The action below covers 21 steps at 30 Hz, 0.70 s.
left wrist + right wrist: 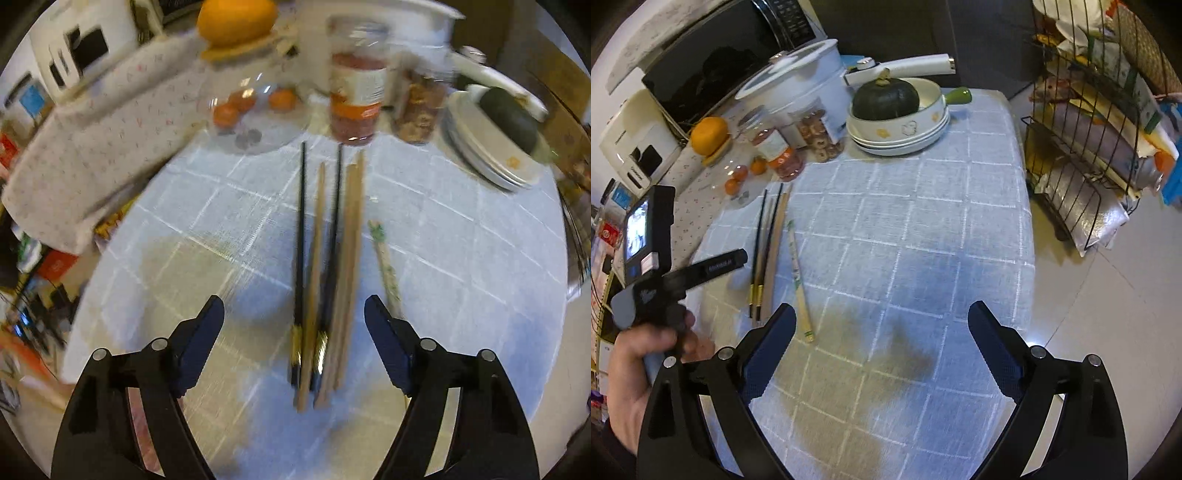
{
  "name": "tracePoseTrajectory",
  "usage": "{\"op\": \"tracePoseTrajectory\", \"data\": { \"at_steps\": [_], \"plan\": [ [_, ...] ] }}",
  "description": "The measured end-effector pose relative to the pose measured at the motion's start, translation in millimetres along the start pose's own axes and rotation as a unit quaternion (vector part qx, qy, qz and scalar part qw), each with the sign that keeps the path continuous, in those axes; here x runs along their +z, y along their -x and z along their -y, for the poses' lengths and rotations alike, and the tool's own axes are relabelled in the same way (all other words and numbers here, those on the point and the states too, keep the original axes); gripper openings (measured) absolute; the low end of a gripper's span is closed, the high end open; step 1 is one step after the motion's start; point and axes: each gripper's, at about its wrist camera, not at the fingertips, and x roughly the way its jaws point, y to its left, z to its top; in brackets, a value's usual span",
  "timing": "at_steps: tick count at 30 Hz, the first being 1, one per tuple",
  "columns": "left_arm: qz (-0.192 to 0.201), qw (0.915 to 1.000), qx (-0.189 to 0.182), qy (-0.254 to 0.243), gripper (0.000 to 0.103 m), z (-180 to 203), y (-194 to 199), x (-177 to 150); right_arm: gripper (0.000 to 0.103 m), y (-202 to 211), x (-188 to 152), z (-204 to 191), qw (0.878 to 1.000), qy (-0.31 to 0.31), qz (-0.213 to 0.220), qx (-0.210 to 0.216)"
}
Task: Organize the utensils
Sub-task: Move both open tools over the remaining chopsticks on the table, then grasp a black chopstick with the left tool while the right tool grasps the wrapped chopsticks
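The table [923,229] under me wears a pale blue checked cloth, and its far end is crowded. My microwave [713,55] and a white lidded pot [798,77] stand at the back, with a wire rack [1082,155] of packets off the table's right side. Next comes a stack of white dishes [901,136] carrying a dark green squash [886,99], then jars [356,92] and a glass bowl of small oranges [255,110], just beyond the chopstick tips. The chopsticks [325,266] lie side by side on the cloth, black and wooden ones bunched, a green-patterned chopstick [798,273] slightly apart. My left gripper [294,328] stands wide above their thick ends, pressing nothing. My right gripper [881,332] gapes, empty, over bare cloth.
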Motion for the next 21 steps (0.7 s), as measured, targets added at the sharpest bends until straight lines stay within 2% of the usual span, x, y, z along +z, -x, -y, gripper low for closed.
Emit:
{"op": "tracePoseTrajectory", "data": {
  "at_steps": [3, 5, 8, 13, 16, 18, 19, 21],
  "plan": [
    [-0.024, 0.9990, -0.028, 0.024, 0.062, -13.5, -24.2, 10.9, 0.092, -10.3, 1.3, -2.2, 0.999, -0.010, -0.016, 0.044],
    [-0.036, 0.9976, -0.047, 0.036, 0.057, -21.0, -35.9, 16.7, 0.092, -14.8, 1.0, -12.7, 0.998, 0.002, -0.023, 0.057],
    [-0.049, 0.9949, -0.068, 0.056, 0.051, -28.7, -48.3, 21.4, 0.092, -29.8, -1.6, -35.7, 0.997, 0.042, -0.044, 0.054],
    [-0.064, 0.9938, -0.077, 0.048, 0.025, -27.7, -63.9, 28.2, 0.089, -59.4, -8.5, -56.8, 0.992, 0.069, -0.087, 0.053],
    [-0.066, 0.9931, -0.083, 0.051, 0.015, -29.6, -71.2, 32.0, 0.080, -77.9, -9.8, -65.3, 0.989, 0.078, -0.111, 0.054],
    [-0.062, 0.9934, -0.084, 0.047, 0.011, -28.7, -71.0, 33.7, 0.072, -92.7, -8.3, -72.7, 0.987, 0.086, -0.127, 0.047],
    [-0.061, 0.9932, -0.087, 0.048, 0.006, -29.4, -70.3, 33.5, 0.072, -98.8, -6.5, -76.0, 0.986, 0.094, -0.131, 0.041],
    [-0.062, 0.9930, -0.090, 0.046, 0.005, -31.4, -69.5, 32.2, 0.070, -111.6, -2.1, -85.6, 0.983, 0.113, -0.139, 0.029]
  ]
}}
